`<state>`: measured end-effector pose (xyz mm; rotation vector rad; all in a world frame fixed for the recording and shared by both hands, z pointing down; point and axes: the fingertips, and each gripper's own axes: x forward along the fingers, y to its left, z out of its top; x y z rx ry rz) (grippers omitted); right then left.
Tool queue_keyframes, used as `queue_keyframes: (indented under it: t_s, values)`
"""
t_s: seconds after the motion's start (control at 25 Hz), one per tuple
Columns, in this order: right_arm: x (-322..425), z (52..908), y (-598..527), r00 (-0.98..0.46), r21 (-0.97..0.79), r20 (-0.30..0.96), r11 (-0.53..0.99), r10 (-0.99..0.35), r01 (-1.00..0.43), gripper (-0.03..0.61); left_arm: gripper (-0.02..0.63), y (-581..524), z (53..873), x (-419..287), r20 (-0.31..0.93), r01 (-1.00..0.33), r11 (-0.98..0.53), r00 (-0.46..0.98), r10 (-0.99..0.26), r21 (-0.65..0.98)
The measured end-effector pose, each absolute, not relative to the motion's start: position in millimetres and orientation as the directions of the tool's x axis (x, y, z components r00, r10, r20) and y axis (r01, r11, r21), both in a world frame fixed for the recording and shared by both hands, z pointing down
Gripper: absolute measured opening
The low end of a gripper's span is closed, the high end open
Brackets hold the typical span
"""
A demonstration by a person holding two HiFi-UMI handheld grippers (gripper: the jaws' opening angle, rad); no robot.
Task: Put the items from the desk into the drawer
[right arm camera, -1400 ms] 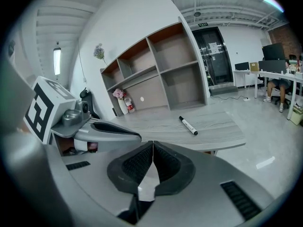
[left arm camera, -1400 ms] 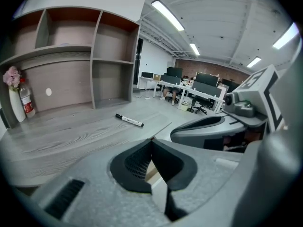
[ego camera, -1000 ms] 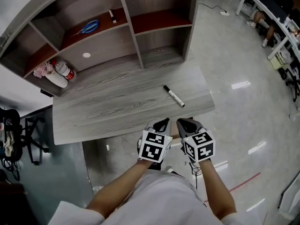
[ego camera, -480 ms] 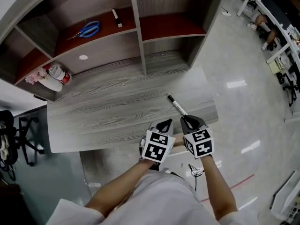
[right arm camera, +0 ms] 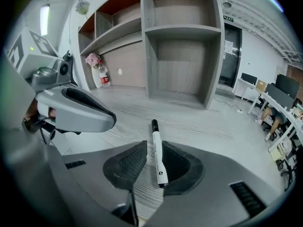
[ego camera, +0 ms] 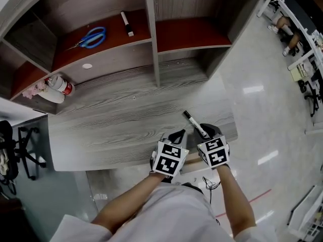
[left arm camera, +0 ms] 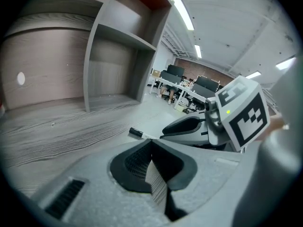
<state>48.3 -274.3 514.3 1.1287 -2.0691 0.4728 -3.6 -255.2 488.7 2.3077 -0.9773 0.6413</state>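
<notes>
1. Marker (ego camera: 196, 124): lying flat on the counter (ego camera: 116, 125) near its front edge, at about 5 o'clock of the surface in the head view, black cap toward 11 o'clock. Likely the first item for the drawer, being nearest to hand.
2. Right gripper (ego camera: 208, 132): released, jaws apart and straddling the marker's rear half. Marker (right arm camera: 157, 150) close against the right pad, bare counter showing between it and the left pad. Lined up along the barrel, judged ready for closing.
3. Left gripper (ego camera: 174, 135): at 9 o'clock of the right one, tips pressed together on nothing (left arm camera: 151, 148). Parked over the front edge, probably kept free for the drawer.
4. Drawer: not identifiable in any view.
5. Shelf unit at 12 o'clock: blue scissors (ego camera: 91, 37) and a second marker (ego camera: 126, 23), well apart from both grippers.
</notes>
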Motion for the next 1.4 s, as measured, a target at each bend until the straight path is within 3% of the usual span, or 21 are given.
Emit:
queue_keyframes:
  t_s: [0.56, 1.4]
  values:
    - [48.3, 550.9, -289.6, -0.339, -0.013, 0.805, 0.557, -0.487, -0.831, 0.063, 0.002, -277.1, 504.7, -6.6, 0.616, -0.756, -0.579, 0.621, -0.485, 0.306]
    - [57.7, 529.8, -248.8, -0.379, -0.029, 0.759, 0.555, -0.529, -0.832, 0.052, 0.002, -241.6, 501.1, -2.5, 0.632, -0.783, -0.546, 0.590, -0.502, 0.297]
